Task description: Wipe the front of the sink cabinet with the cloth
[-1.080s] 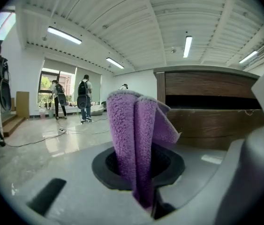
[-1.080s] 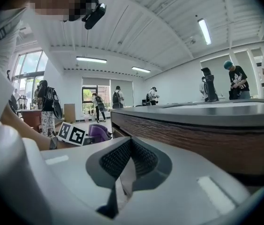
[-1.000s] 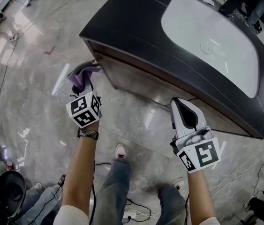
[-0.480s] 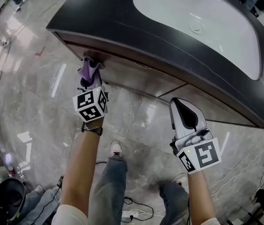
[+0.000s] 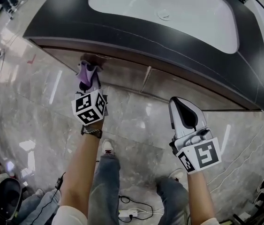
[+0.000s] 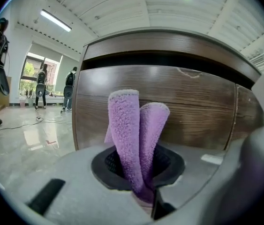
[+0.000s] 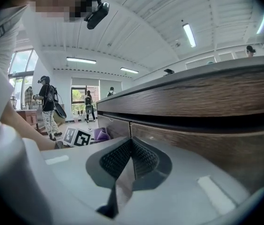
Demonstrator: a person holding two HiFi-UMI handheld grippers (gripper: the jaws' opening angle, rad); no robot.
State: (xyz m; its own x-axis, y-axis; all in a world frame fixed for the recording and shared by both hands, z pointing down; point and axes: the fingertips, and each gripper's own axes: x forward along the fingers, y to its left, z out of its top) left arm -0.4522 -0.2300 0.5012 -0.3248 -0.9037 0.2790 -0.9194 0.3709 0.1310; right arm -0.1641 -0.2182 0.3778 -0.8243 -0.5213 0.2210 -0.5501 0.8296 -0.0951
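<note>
A folded purple cloth (image 5: 86,73) sticks out of my left gripper (image 5: 88,81), which is shut on it. The cloth (image 6: 136,144) stands just short of the brown wooden front of the sink cabinet (image 6: 178,107), near its left end; contact cannot be told. In the head view the cabinet front (image 5: 169,86) runs under a dark countertop (image 5: 99,25) with a white basin (image 5: 169,8). My right gripper (image 5: 184,114) is shut on nothing, held lower right, apart from the cabinet (image 7: 207,102). The left gripper's marker cube (image 7: 78,137) and the cloth (image 7: 100,134) also show in the right gripper view.
The floor is glossy grey marble (image 5: 33,102). The person's legs and shoes (image 5: 107,147) stand below the grippers, with cables (image 5: 132,213) on the floor. A black chair (image 5: 0,203) sits at the lower left. Other people (image 6: 40,86) stand far off by windows.
The view has swung so the cabinet now lies straight ahead. My left gripper with the cloth has come up close to the cabinet front. The right gripper has stayed put.
</note>
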